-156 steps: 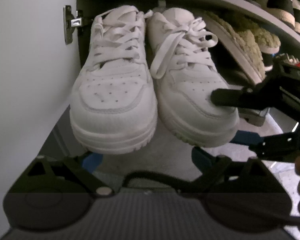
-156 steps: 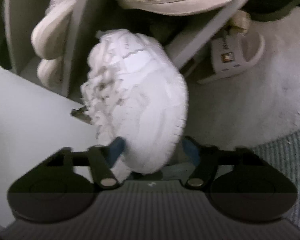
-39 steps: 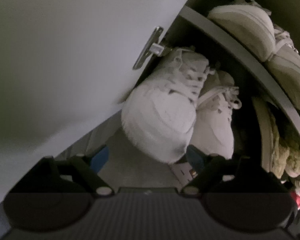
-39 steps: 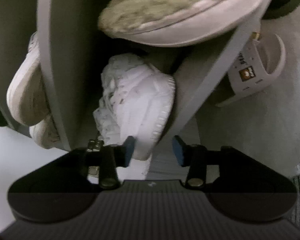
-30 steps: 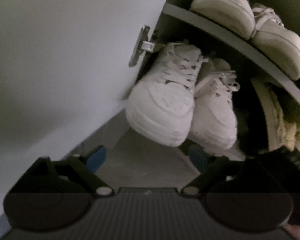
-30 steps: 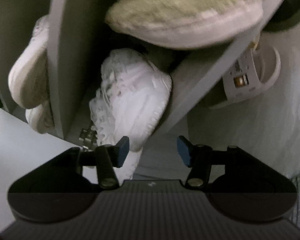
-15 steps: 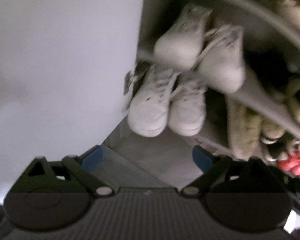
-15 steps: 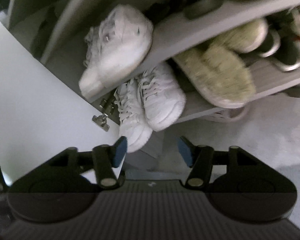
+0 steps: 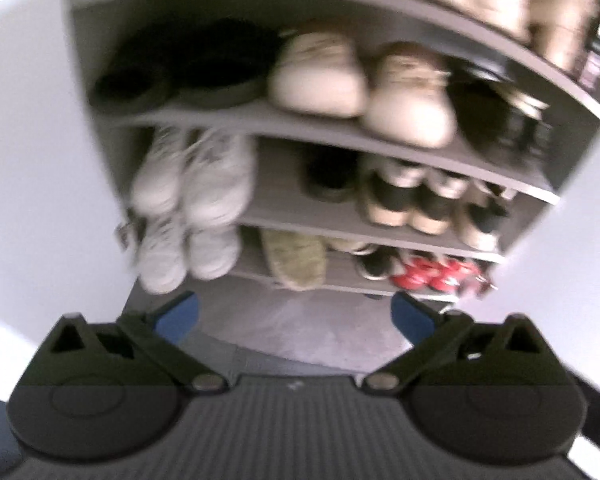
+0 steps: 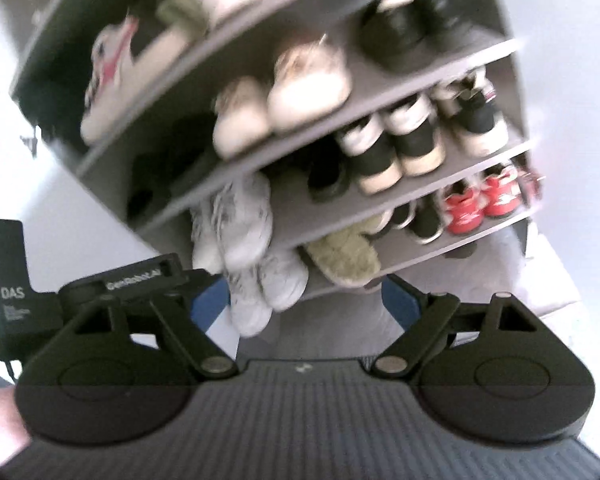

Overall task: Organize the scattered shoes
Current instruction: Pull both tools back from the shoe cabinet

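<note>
A pair of white lace-up sneakers [image 9: 184, 258] stands toes out at the left end of the lowest shelf of a grey shoe rack [image 9: 300, 124]. A second white pair [image 9: 196, 188] sits on the shelf above it. My left gripper [image 9: 292, 314] is well back from the rack, its jaws opening wide with nothing between them. In the right wrist view the same lowest white pair [image 10: 272, 284] shows beyond my right gripper [image 10: 305, 302], whose jaws are also opening and hold nothing. Both views are blurred.
The rack also holds fuzzy beige slippers [image 9: 296, 258], red shoes [image 10: 484, 200], black-and-cream sneakers [image 9: 412, 204], cream shoes [image 10: 284, 92] and dark shoes [image 9: 188, 68]. A white cabinet door [image 9: 32, 160] flanks the left. Grey floor [image 9: 300, 332] lies below. A hand [image 10: 0, 420] shows bottom left.
Both grippers have pulled up and away from the lowest shelf, so several shelves now show. The right jaws, earlier beside the white sneaker, have spread apart. The white pair stays on the shelf.
</note>
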